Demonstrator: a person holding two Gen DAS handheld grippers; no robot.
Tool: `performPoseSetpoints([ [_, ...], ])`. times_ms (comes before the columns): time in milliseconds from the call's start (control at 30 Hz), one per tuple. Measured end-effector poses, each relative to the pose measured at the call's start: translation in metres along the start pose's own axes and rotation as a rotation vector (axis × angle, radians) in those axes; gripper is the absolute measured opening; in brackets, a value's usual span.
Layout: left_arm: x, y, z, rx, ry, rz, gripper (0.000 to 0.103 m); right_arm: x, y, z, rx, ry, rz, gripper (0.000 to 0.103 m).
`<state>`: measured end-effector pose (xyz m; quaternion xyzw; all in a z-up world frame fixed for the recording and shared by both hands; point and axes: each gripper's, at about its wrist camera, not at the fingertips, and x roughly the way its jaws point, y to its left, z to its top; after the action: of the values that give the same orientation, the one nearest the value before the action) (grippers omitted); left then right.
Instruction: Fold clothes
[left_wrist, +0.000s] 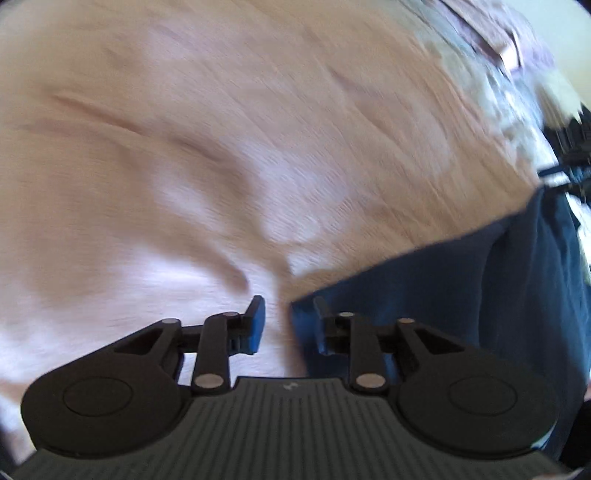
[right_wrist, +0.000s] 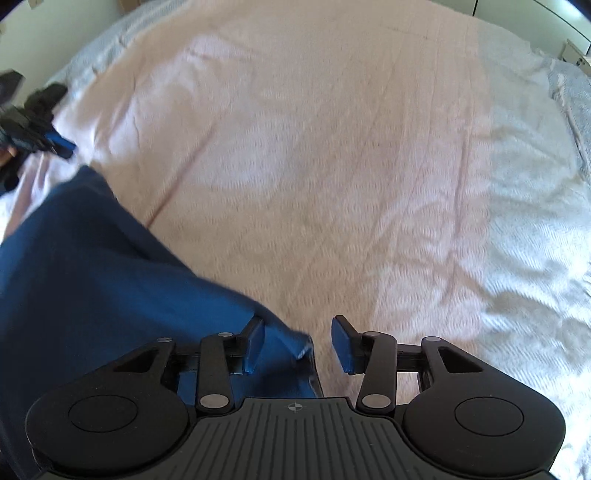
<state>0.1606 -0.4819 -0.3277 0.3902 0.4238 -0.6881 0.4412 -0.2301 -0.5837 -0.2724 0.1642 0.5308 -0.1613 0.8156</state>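
A dark blue garment (left_wrist: 461, 291) lies on a pink bedspread (left_wrist: 221, 147). In the left wrist view it fills the lower right; its corner reaches between the fingers of my left gripper (left_wrist: 290, 321), which is open, its right finger over the cloth. In the right wrist view the garment (right_wrist: 92, 266) spreads across the lower left, and its corner lies between the open fingers of my right gripper (right_wrist: 297, 341). The left gripper also shows at the far left of the right wrist view (right_wrist: 44, 136). Neither gripper is closed on the cloth.
The pink bedspread (right_wrist: 332, 166) covers most of the bed, with a white textured cover (right_wrist: 535, 229) on the right side. Patterned bedding (left_wrist: 491, 74) lies at the top right of the left wrist view. A pale wall (right_wrist: 55, 37) stands behind the bed.
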Motion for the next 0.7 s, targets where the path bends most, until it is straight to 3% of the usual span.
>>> performPoseSetpoints([
  [67, 0.014, -0.01, -0.001, 0.036, 0.031, -0.018, 0.023, 0.006, -0.005, 0.0, 0.017, 0.008, 0.035, 0.045],
  [133, 0.021, -0.022, -0.002, 0.075, 0.043, -0.032, 0.004, 0.014, -0.011, 0.0, 0.043, 0.023, 0.07, 0.045],
  [233, 0.01, -0.035, -0.005, 0.105, 0.01, 0.003, 0.002, 0.028, -0.023, -0.007, 0.119, 0.1, 0.116, 0.042],
  [267, 0.0, -0.036, -0.005, 0.1, -0.025, 0.027, 0.002, 0.028, -0.026, -0.01, 0.139, 0.123, 0.125, 0.011],
  [300, -0.015, -0.035, -0.005, 0.079, -0.071, 0.057, 0.002, 0.021, -0.026, -0.011, 0.141, 0.115, 0.128, 0.003],
  [433, -0.067, -0.033, -0.009, 0.011, -0.197, 0.094, 0.003, -0.032, -0.015, -0.016, 0.106, 0.003, 0.081, 0.003],
  [533, -0.08, -0.036, -0.019, -0.01, -0.222, 0.135, 0.003, -0.059, -0.011, -0.013, 0.109, -0.09, 0.07, 0.002],
  [700, -0.082, -0.015, -0.03, -0.11, -0.234, 0.222, 0.003, -0.051, -0.002, 0.022, 0.002, -0.191, 0.078, 0.002],
])
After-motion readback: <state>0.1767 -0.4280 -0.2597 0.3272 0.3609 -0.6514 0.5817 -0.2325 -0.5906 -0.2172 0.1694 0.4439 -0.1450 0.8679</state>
